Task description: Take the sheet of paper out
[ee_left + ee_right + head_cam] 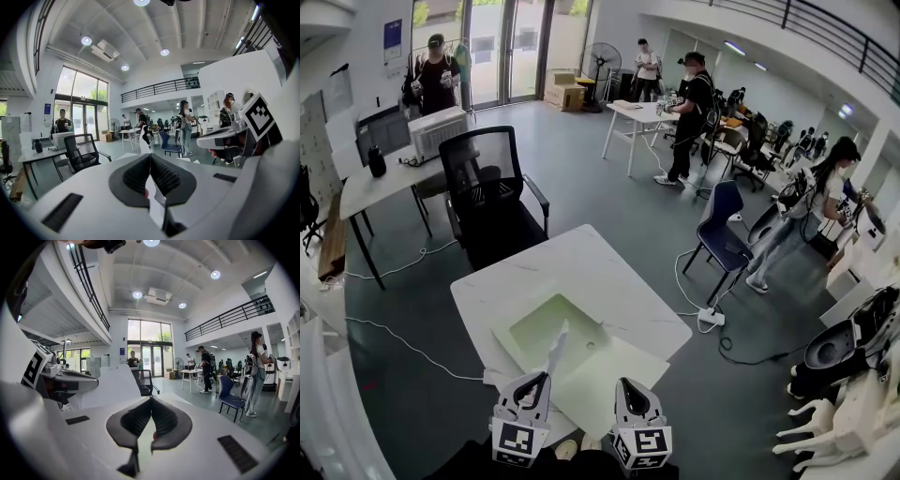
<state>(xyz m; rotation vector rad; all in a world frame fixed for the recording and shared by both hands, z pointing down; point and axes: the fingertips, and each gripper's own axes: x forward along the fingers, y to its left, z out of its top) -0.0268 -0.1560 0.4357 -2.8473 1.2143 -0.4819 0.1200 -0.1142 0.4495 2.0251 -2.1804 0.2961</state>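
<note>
One sheet of paper (556,345), upright

My left gripper (541,379) and right gripper (627,383) are showing smooth white shells. Each is carrying a cube (517,441) with black square markers on white. Up close, the pads (135,176) are looking dark grey and ribbed, and black slots (61,212) are lining the shells on either side.
</note>
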